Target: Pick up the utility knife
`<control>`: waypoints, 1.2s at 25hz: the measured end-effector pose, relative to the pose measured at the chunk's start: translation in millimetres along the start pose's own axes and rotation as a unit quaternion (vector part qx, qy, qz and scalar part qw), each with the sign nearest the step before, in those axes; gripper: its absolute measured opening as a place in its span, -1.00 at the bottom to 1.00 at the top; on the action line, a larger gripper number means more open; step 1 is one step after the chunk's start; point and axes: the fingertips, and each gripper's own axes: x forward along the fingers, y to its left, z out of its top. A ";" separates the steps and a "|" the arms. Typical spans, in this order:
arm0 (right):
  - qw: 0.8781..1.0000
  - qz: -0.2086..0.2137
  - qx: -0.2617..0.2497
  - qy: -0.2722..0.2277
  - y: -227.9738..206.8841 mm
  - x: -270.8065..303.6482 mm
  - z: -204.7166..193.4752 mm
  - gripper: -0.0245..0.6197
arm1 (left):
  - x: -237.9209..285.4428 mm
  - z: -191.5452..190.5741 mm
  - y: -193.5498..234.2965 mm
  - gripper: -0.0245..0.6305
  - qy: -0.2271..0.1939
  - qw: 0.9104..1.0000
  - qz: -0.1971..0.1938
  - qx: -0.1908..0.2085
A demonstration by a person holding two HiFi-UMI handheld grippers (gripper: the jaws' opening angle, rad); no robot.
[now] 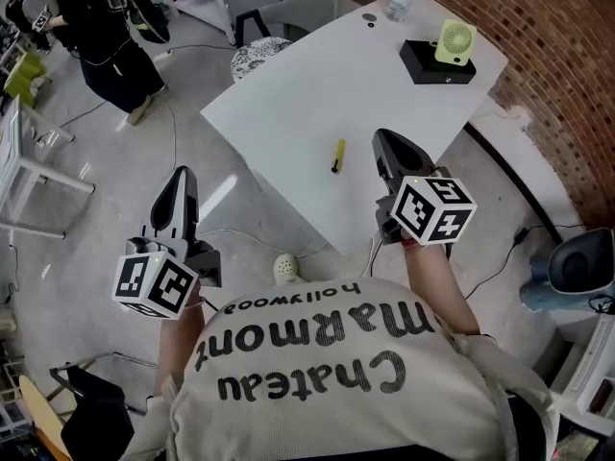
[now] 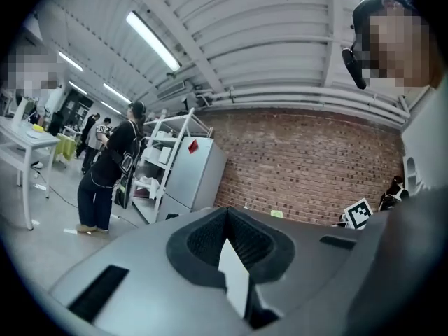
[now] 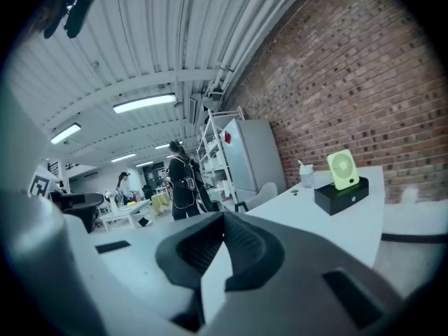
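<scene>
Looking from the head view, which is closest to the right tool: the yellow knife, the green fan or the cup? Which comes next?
1. Knife, just left of the right tool.
2. Fan, on the black box.
3. Cup, farthest back.

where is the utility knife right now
In the head view, the yellow utility knife lies on the white table toward its near corner, just left of the right claw.

The shirt [image 1: 317, 421], sitting just behind the left gripper [image 1: 181, 175] and right gripper [image 1: 386, 140], is showing "Chateau Marmont hollywood" upside down.
</scene>
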 end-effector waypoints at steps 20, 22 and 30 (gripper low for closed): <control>0.984 -0.154 -0.018 0.082 -34.8 78.0 -103.3 -0.91 | 95.8 -7.1 115.7 -0.92 0.038 0.997 -0.062 -0.009; 0.983 -0.159 0.001 0.093 -39.9 80.7 -123.9 -0.91 | 96.5 -13.3 121.2 -0.92 0.048 0.997 -0.060 -0.013; 0.974 -0.163 0.043 0.148 -43.6 94.2 -173.6 -0.73 | 94.8 -16.9 149.6 -0.92 0.051 0.997 -0.046 -0.022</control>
